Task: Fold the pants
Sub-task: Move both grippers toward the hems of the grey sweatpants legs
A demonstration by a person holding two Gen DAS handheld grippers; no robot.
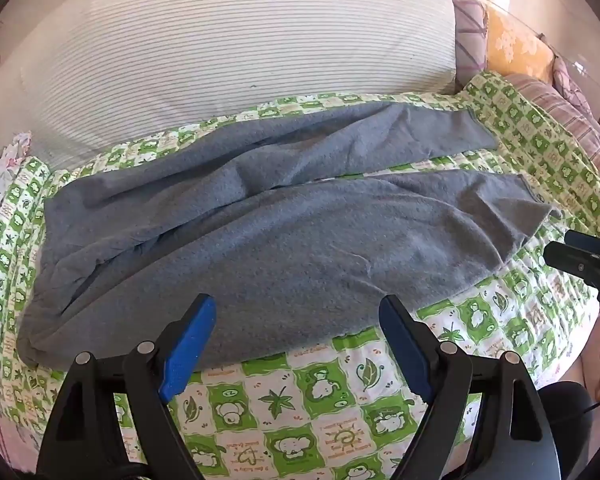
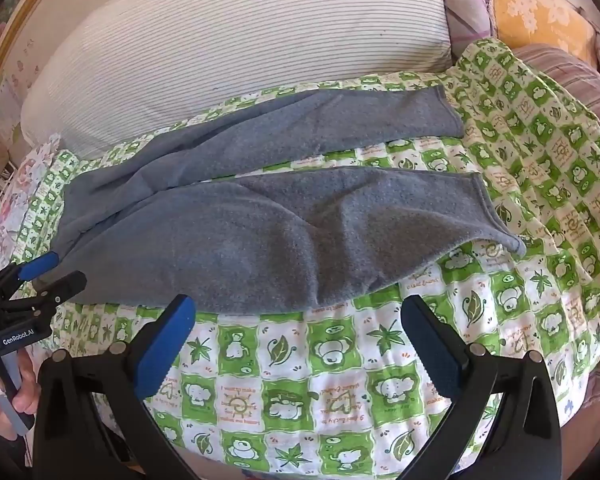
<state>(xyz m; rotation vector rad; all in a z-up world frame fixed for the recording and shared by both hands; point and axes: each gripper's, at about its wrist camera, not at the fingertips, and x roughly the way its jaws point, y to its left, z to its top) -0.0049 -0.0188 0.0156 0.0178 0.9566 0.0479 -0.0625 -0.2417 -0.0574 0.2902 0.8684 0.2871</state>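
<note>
Pants: my grey fleece pants (image 1: 228,240) lie spread flat on the green-and-white quilt (image 1: 300,396), in front of the striped pillow (image 1: 236,36)
Fold so far: none that I can see; the two legs lie apart, with a wedge of quilt showing between them toward the cuffs
Long axis: it runs left to right across both views, roughly along the near edge of the bed
Which way they point: waist end to my left, both cuffs to my right; the far leg (image 2: 340,120) angles slightly away from the near leg (image 2: 300,232)
Left gripper (image 1: 296,344): wide open and holding nothing, hovering just off the near edge of the pants around the hip and thigh
Right gripper (image 2: 296,344): also wide open and empty, above the quilt just short of the near leg's lower edge
Risk, pinch depth: I judge the fleece thick and soft, so a shallow bite could catch only the top layer and the leg would peel open as I lift
Risk, quilt: the quilt is loose and wrinkled right under the hem, so a low pinch could grab it along with the pants
Risk, uneven lift: if my two grips rise out of step, the near leg could land skewed over the far one
</note>
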